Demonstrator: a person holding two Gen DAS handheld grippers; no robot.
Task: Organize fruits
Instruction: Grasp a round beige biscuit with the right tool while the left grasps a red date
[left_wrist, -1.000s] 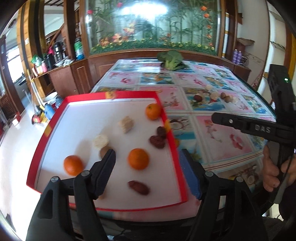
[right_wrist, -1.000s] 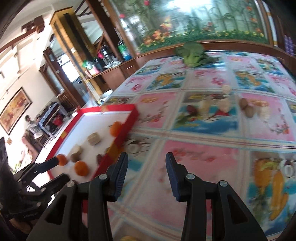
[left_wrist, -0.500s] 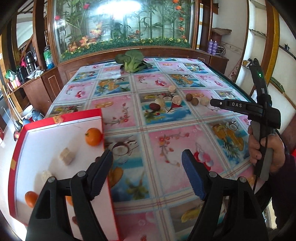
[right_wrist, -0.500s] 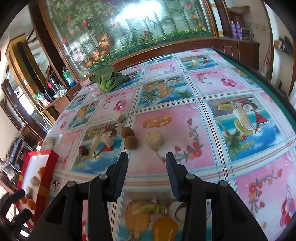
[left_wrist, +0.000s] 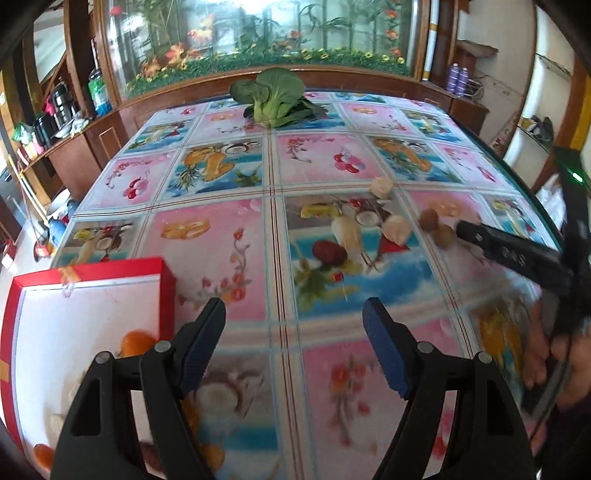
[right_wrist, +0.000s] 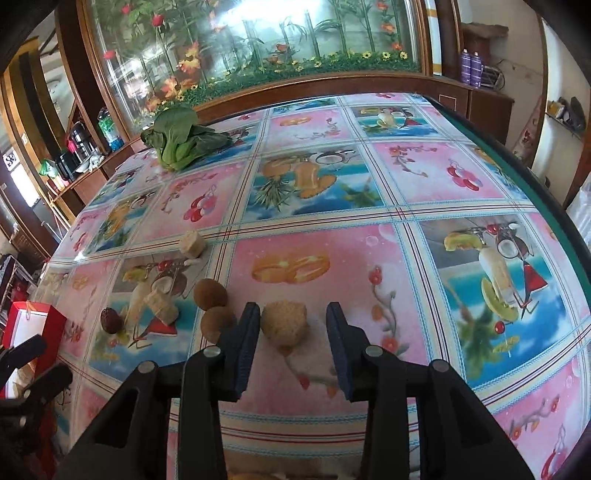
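Note:
My right gripper (right_wrist: 291, 314) is low over the table with a pale tan fruit piece (right_wrist: 283, 323) between its closing jaws. The left pad sits almost against the piece and a gap shows on the right. Two brown round fruits (right_wrist: 211, 293) lie just left of it. Further left are a pale chunk (right_wrist: 162, 306) and a dark red date (right_wrist: 110, 319). My left gripper (left_wrist: 295, 330) hangs open and empty over the tablecloth, right of the red tray (left_wrist: 168, 280), which holds an orange (left_wrist: 136, 341).
A bok choy (right_wrist: 181, 142) lies at the table's far side, before a wooden cabinet with a glass display. Another pale chunk (right_wrist: 192, 243) sits apart, further back. The table's green edge (right_wrist: 546, 206) runs along the right. A hand (left_wrist: 535, 365) holds the right gripper's handle.
My left gripper swung right, off the tray and out over the tablecloth. My right gripper moved right and down to the tan piece, now between its jaws, which have narrowed.

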